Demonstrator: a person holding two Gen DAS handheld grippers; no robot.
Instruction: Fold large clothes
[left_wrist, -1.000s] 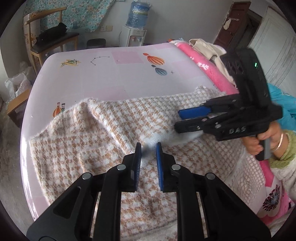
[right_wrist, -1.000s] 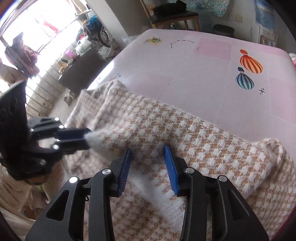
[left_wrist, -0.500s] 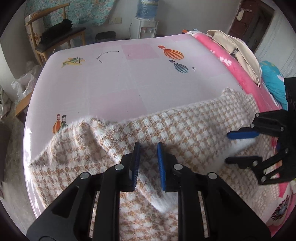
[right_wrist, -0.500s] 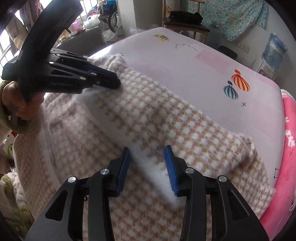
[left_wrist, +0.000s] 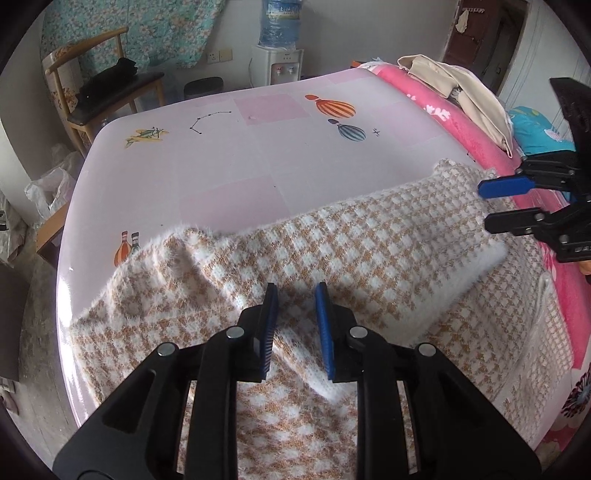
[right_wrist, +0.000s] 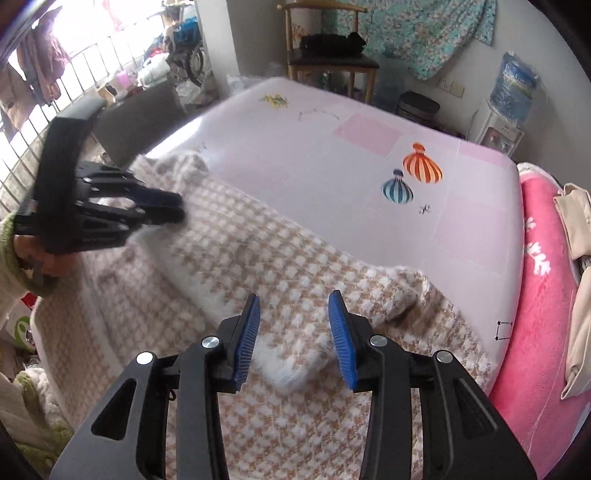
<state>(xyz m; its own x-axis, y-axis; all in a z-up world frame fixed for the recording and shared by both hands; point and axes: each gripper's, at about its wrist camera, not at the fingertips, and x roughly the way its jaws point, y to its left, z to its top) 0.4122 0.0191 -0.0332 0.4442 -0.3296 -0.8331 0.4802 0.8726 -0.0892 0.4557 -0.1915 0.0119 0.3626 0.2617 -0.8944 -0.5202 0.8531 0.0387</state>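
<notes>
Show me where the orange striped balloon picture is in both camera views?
Left wrist view: the orange striped balloon is printed upper middle, on the pink bedsheet.
Right wrist view: the balloon sits right of centre, above the checked garment.
Shared landmark: the water dispenser behind the bed.

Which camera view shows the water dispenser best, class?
The left wrist view: the water dispenser stands near the top centre, with its white cabinet, taps and most of the bottle visible. The right wrist view shows it smaller, near the right edge and distorted.
</notes>
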